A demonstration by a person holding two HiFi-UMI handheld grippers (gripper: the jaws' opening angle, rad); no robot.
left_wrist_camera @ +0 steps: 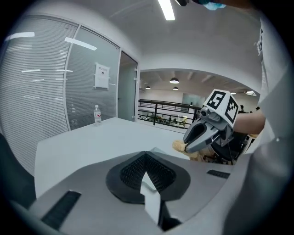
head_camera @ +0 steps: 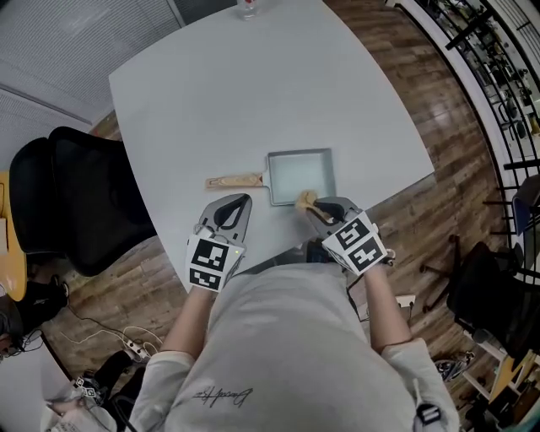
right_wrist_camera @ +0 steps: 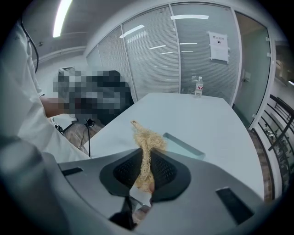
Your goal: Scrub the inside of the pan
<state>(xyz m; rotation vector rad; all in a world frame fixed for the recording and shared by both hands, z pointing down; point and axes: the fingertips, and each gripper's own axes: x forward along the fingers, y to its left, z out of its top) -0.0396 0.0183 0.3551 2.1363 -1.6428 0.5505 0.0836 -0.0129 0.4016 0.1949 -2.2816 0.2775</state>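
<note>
The square pan [head_camera: 300,173] lies on the white table [head_camera: 253,84], its wooden handle [head_camera: 234,180] pointing left. At the pan's near edge, the right gripper [head_camera: 315,206] has its jaws clamped on a straw-coloured fibrous scrubber [right_wrist_camera: 146,151]. On the near side of the pan's handle, the left gripper [head_camera: 239,201] has its jaws pressed together with nothing between them. Far beyond the pan stands a bottle [head_camera: 246,8]. Well left of the pan, off the table, is a black chair [head_camera: 84,198].

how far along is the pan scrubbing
Done: the right gripper is shut on the fibrous scrubber. In hand: the scrubber sits by the near rim of the square pan, not inside it. Left: the scrubbing itself. The left gripper is shut, empty and off the wooden handle.
</note>
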